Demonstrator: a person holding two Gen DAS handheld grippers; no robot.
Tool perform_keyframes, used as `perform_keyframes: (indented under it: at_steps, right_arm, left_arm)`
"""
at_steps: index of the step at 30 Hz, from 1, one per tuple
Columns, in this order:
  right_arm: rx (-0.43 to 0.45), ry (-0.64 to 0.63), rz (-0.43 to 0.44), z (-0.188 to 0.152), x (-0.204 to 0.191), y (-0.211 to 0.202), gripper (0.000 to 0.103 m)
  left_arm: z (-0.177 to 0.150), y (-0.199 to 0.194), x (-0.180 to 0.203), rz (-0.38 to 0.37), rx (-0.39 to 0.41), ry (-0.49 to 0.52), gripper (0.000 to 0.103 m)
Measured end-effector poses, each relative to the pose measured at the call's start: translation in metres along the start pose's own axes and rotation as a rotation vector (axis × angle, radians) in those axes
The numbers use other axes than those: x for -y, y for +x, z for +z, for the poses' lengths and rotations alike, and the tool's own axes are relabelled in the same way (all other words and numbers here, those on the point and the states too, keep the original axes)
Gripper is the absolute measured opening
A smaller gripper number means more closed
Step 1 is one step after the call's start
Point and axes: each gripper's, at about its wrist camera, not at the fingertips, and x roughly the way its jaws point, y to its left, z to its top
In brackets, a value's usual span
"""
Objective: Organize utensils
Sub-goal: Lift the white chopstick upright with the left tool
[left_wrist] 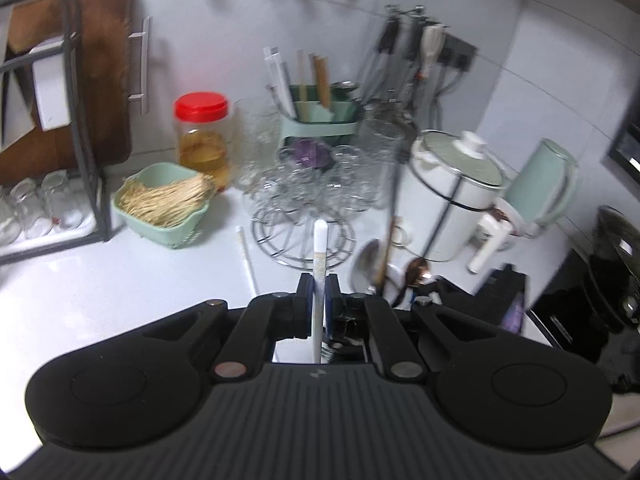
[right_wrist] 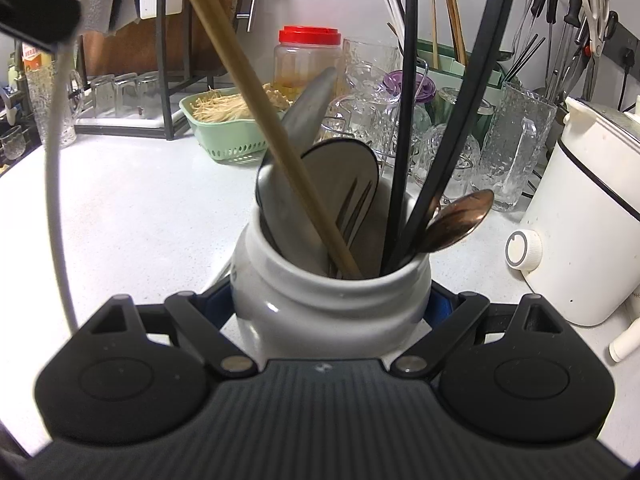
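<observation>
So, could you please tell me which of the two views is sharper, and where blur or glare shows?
Right wrist view: sharp, the white jar and bronze spoon crisp, with glare on the jar's shoulder. Left wrist view: smeared, the glasses rack and hanging tools blurred; the white chopstick stays fairly clear.

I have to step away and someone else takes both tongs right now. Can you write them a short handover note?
Left tongs: shut on a white chopstick, held above the counter.
Right tongs: closed around the grey ceramic jar, steadying it on the counter.
In the jar: a wooden chopstick, two black chopsticks, a fork, a copper spoon and steel spoons.
Green utensil caddy at the back already holds white and wooden chopsticks.
One more white chopstick lies loose on the counter.
Left to do: place the held chopstick, pick up the loose one, sort the jar's remaining contents.
</observation>
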Motion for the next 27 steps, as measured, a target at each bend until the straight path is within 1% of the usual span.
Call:
perform_keyframes:
  at_steps: [4, 8, 18, 27]
  right_arm:
    - [0.003, -0.001, -0.001, -0.001, 0.0, -0.001, 0.093]
    - [0.003, 0.002, -0.004, 0.0, -0.001, -0.001, 0.093]
    - [0.003, 0.004, -0.006, 0.0, -0.001, -0.001, 0.093]
    - [0.002, 0.004, -0.007, 0.0, -0.001, -0.001, 0.093]
  left_arm:
    - [-0.002, -0.011, 0.012, -0.008, 0.023, 0.049, 0.006]
    - [0.005, -0.019, 0.013, -0.005, 0.049, 0.041, 0.006]
    - [0.046, -0.043, 0.014, 0.013, 0.158, 0.066, 0.006]
    - [0.081, -0.051, 0.021, 0.012, 0.234, 0.082, 0.006]
